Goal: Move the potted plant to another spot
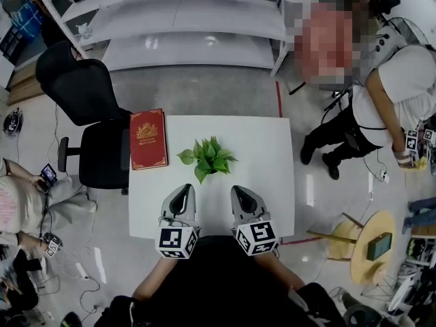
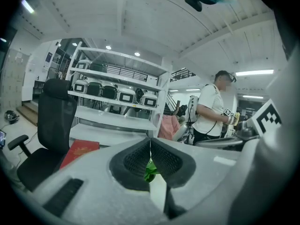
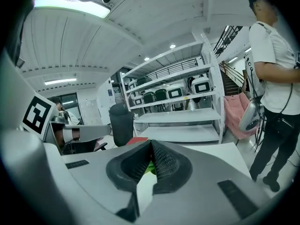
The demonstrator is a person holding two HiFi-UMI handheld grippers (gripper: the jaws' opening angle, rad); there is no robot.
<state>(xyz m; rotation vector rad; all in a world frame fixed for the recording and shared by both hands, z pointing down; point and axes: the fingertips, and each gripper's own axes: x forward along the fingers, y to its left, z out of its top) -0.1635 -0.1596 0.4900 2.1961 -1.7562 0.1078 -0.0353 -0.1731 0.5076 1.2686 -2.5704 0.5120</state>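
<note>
Plant point(image 1: 208, 157) stood on the table point(image 1: 262, 162), book point(image 1: 148, 139) at its 9 o'clock. Left gripper point(image 1: 184, 192) waited at 7 o'clock, right gripper point(image 1: 240, 193) at 5 o'clock, each with jaws together, empty.

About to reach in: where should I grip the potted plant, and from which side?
Likely the pot below the leaves of the potted plant; leaves spread over it, hiding it from above. Come low from the near side with the right claw, opened first.
</note>
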